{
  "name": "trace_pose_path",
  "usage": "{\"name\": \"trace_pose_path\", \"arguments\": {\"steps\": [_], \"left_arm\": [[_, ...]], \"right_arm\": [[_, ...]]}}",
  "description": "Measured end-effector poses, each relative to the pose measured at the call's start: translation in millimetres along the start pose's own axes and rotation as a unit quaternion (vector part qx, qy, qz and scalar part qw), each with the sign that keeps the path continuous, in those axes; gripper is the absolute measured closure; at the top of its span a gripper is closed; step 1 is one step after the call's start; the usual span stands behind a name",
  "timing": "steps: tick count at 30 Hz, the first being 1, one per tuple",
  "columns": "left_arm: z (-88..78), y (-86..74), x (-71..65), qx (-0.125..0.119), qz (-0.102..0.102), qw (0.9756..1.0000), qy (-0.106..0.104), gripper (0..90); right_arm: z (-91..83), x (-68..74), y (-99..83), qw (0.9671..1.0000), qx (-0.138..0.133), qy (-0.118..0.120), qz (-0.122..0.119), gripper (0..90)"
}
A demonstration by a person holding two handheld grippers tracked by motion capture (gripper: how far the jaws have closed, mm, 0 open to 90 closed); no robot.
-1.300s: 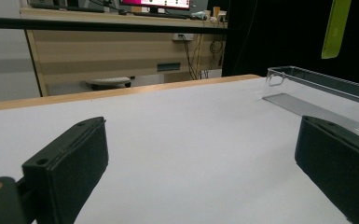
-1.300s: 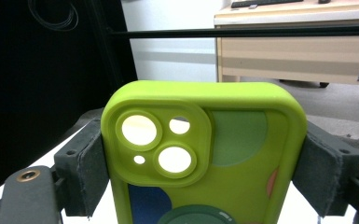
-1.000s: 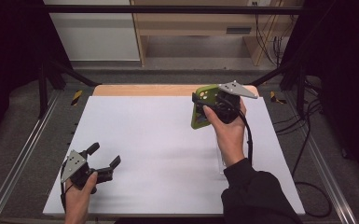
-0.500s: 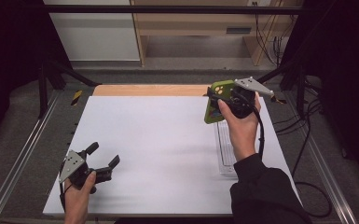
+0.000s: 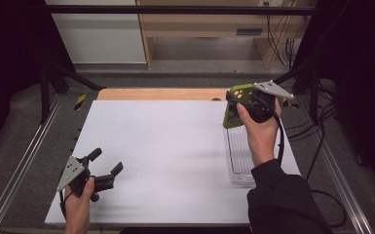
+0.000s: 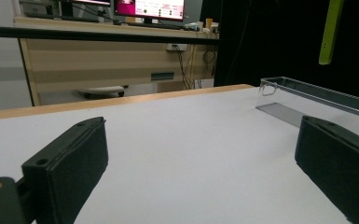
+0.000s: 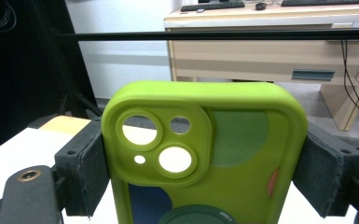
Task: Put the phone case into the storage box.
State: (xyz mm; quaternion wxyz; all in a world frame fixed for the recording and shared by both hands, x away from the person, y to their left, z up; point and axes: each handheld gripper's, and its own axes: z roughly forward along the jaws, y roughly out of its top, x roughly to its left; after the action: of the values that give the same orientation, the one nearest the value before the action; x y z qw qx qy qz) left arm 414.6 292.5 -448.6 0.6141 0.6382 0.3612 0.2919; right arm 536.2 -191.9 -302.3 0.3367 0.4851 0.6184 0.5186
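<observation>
The right gripper is held up above the far right of the white table, its jaws pinching a green phone case by its two long edges. In the right gripper view the case stands upright, camera cut-outs at the upper left; its lower part is cut off by the bottom edge, so the dark round patch there cannot be made out in full. From above, the right hand and the gripper's grey plate cover much of the case.

Below it, along the table's right edge, lies a clear tray; its near end is hidden under the dark sleeve. In the left gripper view the tray is cut off at the right, and the case shows as a thin green strip at the top.

The left gripper sits at the near left, jaws spread wide with nothing between them, held by the left hand. Whether it touches the table cannot be told.
</observation>
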Motion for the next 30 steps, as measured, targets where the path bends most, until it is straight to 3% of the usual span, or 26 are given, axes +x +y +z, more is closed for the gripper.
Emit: {"name": "trace_pose_path", "arguments": {"steps": [12,30], "left_arm": [[4.5,-0.8,-6.1,0.012,0.007,0.9998,-0.016,2.0],[6.4,-1.2,-8.6,0.019,0.012,0.9996,-0.015,2.0]], "right_arm": [[-5.4,-16.3,-2.0,0.9998,-0.005,-0.015,0.010,16.5],[-2.2,-34.9,-3.2,0.9987,-0.002,-0.050,0.008,16.5]]}}
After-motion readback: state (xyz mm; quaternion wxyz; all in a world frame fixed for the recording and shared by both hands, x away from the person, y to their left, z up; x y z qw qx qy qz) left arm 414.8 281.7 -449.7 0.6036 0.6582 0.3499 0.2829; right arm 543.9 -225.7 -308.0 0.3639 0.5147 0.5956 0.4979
